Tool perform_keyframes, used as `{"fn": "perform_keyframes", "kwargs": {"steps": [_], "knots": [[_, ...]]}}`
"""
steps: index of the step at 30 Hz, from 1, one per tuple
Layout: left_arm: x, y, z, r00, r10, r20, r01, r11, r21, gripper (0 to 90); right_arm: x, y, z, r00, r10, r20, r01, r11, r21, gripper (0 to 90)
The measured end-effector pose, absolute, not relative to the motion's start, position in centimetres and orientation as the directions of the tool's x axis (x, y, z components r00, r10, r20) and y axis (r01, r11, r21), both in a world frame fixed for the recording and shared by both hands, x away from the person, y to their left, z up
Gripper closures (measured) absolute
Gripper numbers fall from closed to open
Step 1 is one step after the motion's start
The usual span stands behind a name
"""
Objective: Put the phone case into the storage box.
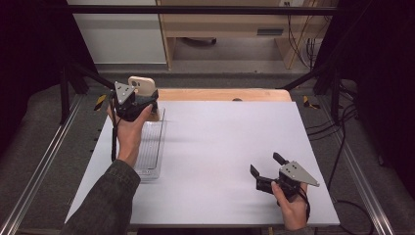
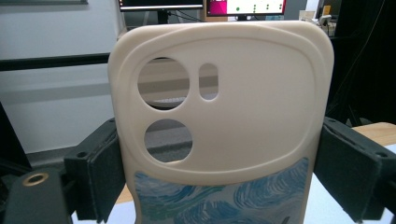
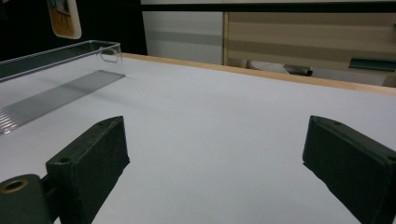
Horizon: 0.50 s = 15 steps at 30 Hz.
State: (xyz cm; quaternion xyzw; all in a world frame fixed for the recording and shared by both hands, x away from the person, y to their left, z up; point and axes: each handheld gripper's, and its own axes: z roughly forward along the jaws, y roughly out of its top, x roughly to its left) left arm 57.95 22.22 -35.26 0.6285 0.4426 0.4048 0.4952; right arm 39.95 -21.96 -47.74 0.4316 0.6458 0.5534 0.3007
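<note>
While the left gripper [image 1: 139, 100], at the frame's upper left, clamps the cream phone case [image 2: 224, 116] upright above the clear tray [image 1: 151, 147], lower it slowly and level, keeping the wide-open, empty right gripper [image 1: 266, 172] clear at lower right.

No readable text, seemingly.
</note>
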Motion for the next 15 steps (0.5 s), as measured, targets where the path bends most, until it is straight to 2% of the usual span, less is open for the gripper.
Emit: {"fn": "perform_keyframes", "kwargs": {"steps": [15], "knots": [[59.0,23.0,-36.0,0.244,0.969,0.041,0.163,-0.083,0.983,10.8,39.9,-21.7,-47.8,-0.456,0.887,0.079,0.224,0.028,0.974,6.9]]}}
